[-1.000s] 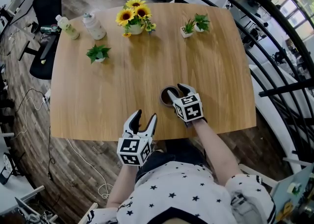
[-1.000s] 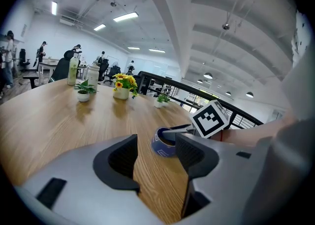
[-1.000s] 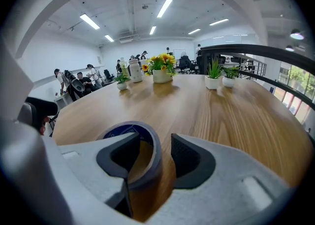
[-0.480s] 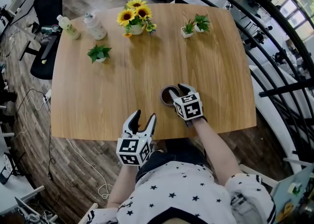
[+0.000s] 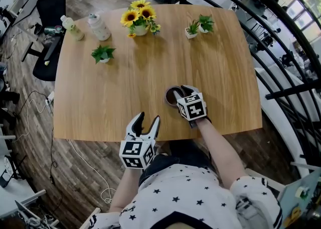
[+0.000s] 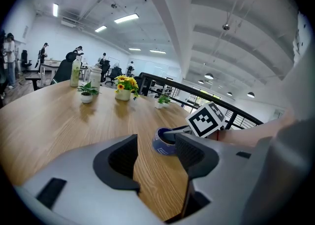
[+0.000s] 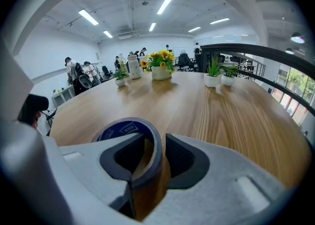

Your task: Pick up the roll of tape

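The roll of tape (image 5: pixel 169 97), dark blue outside and brown inside, lies flat on the wooden table (image 5: pixel 125 87) near its front edge. My right gripper (image 5: pixel 180 91) points down at it. In the right gripper view one jaw sits inside the roll (image 7: pixel 125 133) and the other outside, so the roll's near wall stands between them. The right gripper (image 7: pixel 153 157) is closing, with a thin gap still showing at the pads. My left gripper (image 5: pixel 148 120) hovers open and empty at the table's front edge, left of the tape (image 6: pixel 161 143).
At the far side of the table stand a pot of sunflowers (image 5: pixel 137 20), three small potted plants (image 5: pixel 102 53) (image 5: pixel 199 25) and two bottles (image 5: pixel 99 26) (image 5: pixel 72 27). A black railing (image 5: pixel 281 72) curves past the table's right side. A dark chair (image 5: pixel 47 2) stands at the far left.
The right gripper's jaws have narrowed around the tape's wall. Both hands and the tape stay where they were.
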Tool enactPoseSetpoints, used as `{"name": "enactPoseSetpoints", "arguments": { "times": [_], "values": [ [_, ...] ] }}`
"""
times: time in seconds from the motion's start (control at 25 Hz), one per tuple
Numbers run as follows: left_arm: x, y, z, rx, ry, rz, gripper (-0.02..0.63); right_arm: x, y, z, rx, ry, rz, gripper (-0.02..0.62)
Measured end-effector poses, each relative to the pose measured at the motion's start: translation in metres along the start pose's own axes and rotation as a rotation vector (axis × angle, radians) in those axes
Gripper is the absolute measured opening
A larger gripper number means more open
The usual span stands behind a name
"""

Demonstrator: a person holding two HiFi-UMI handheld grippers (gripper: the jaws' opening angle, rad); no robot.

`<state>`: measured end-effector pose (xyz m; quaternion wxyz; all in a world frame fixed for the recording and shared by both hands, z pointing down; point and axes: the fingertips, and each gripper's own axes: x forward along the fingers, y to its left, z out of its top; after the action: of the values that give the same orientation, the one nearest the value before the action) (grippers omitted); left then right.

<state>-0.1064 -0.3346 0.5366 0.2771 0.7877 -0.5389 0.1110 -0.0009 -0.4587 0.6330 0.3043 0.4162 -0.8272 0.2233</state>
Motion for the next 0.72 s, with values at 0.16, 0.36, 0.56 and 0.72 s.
{"name": "enactPoseSetpoints", "arguments": {
  "times": [0.16, 0.36, 0.56, 0.72],
  "values": [
    [-0.006, -0.002, -0.002, 0.002, 0.001, 0.0, 0.219, -0.001, 0.001, -0.002, -0.008, 0.01, -0.014, 0.124],
    [-0.015, -0.007, -0.004, 0.007, -0.007, -0.006, 0.219, -0.009, 0.002, -0.011, -0.015, 0.024, -0.035, 0.103],
    [-0.027, -0.013, -0.005, 0.015, -0.015, -0.011, 0.219, -0.026, 0.008, -0.019, -0.011, 0.013, -0.048, 0.094],
    [-0.037, -0.018, -0.009, 0.02, -0.023, -0.014, 0.219, -0.039, 0.013, -0.024, -0.011, -0.002, -0.057, 0.089]
  ]
}}
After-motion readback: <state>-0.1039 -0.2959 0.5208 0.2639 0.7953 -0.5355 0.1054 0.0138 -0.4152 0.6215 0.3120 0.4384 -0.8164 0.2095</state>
